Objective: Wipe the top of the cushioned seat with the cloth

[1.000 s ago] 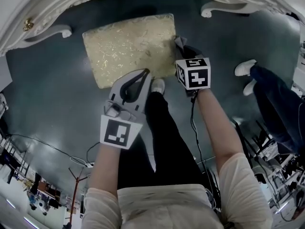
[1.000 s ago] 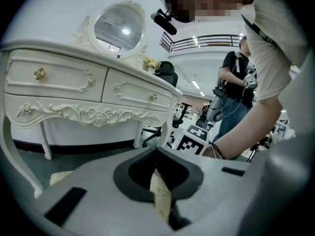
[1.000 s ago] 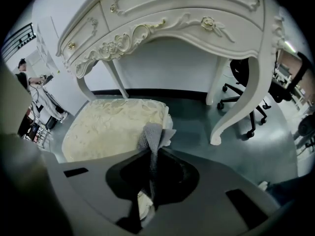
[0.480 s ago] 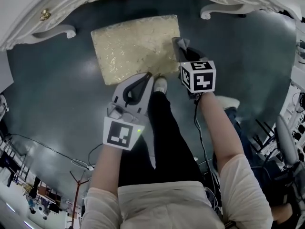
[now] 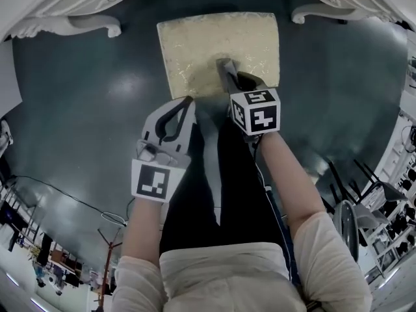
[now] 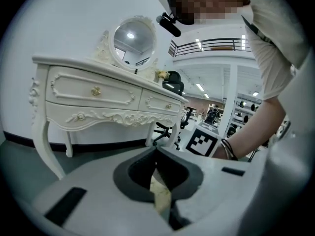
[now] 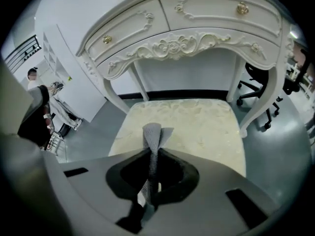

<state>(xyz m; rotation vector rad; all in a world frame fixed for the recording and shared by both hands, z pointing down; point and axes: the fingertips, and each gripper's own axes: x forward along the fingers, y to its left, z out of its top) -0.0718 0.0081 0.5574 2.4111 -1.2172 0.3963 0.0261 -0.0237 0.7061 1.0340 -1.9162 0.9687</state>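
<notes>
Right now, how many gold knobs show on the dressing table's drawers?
2. The first knob is on the left drawer, the second knob on the right drawer of the dressing table. Any on its sides would be hidden.

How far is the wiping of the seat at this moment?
Done: the cloth is gripped in the shut right gripper. In hand: it sits at the near edge of the cushioned seat. Remaining, it seems: wiping across the top. The left gripper is shut, empty.
</notes>
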